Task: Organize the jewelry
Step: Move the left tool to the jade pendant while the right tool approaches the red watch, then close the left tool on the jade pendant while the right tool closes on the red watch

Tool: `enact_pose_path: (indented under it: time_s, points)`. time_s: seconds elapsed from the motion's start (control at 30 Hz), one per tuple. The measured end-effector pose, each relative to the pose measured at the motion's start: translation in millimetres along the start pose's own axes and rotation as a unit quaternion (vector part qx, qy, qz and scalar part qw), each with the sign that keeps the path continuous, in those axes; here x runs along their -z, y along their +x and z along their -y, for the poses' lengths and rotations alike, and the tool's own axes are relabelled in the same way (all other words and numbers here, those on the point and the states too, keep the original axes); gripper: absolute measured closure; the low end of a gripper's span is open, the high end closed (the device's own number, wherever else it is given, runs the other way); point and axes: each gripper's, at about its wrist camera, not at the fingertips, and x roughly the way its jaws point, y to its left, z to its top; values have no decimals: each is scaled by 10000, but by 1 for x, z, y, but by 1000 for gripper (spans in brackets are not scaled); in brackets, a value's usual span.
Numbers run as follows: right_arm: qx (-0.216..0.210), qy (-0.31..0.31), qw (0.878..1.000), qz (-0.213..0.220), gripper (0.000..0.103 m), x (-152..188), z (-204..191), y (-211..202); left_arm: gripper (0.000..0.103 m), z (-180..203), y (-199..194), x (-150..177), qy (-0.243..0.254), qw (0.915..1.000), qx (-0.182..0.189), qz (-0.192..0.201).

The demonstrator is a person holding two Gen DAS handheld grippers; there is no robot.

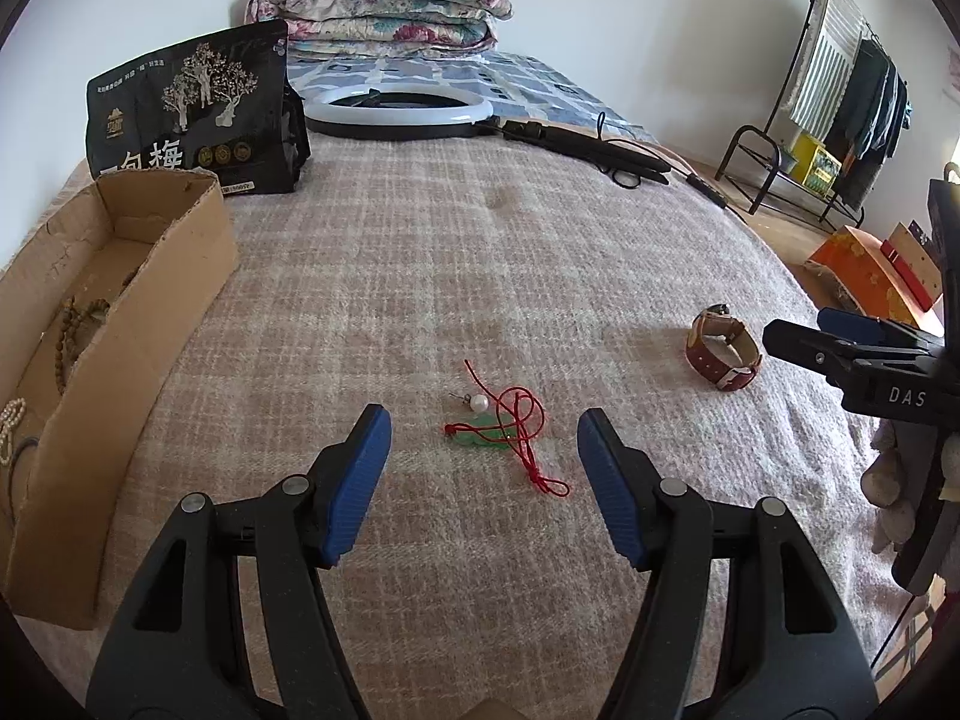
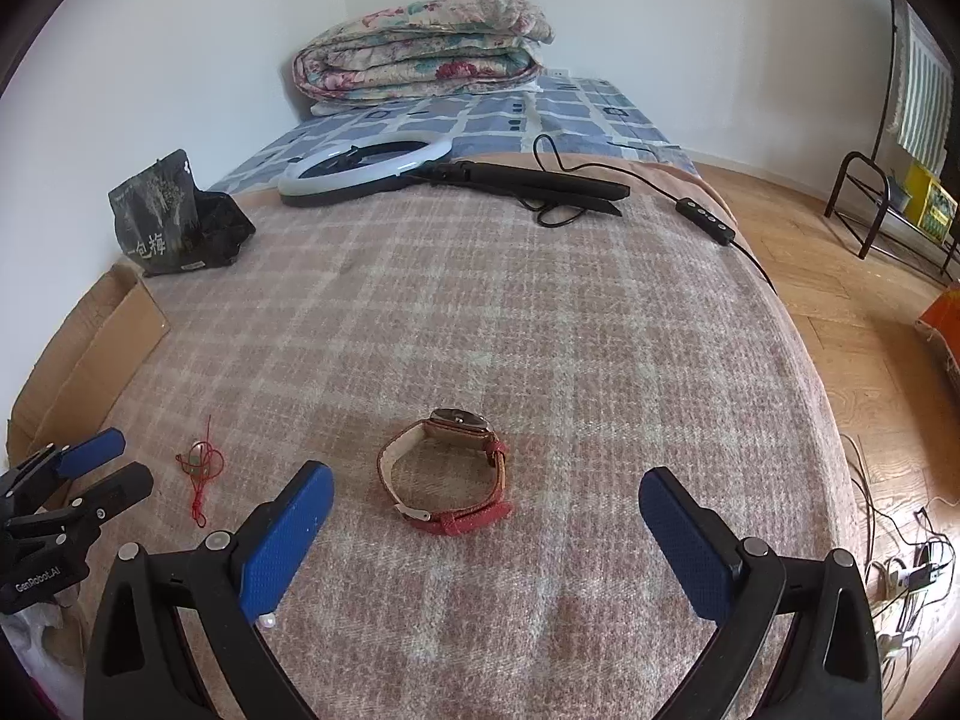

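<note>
A green pendant on a red cord (image 1: 504, 433) lies on the plaid blanket, with a pearl earring (image 1: 477, 402) touching its far side. My left gripper (image 1: 483, 444) is open and empty, its jaws either side of the pendant, just short of it. A red-strap watch (image 2: 447, 471) lies right of them; it also shows in the left wrist view (image 1: 723, 349). My right gripper (image 2: 486, 510) is open and empty, just short of the watch. A cardboard box (image 1: 150, 300) at the left holds bead strings (image 1: 78, 324) and a pearl strand (image 1: 12, 426).
A black snack bag (image 1: 192, 108) stands behind the box. A ring light (image 2: 366, 171) with its stand and cable lies at the far end of the blanket. Folded quilts (image 2: 420, 48) lie beyond. The bed edge and wooden floor (image 2: 870, 360) are to the right.
</note>
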Motion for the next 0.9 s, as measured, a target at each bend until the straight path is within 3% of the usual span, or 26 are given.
enact_pose_path:
  time_s: [0.47,0.57,0.9]
  points:
    - [217,-486,9986,8,0,8,-18,32,37,1,28,7,148,9997,-121,-123]
    - [230,-457,9987,11,0,9,-16,36,49,1,33,8,128,9994,-212,-223]
    - [276,-467,9985,3,0,12,-15,47,67,5,35,11,275,9992,-217,-196]
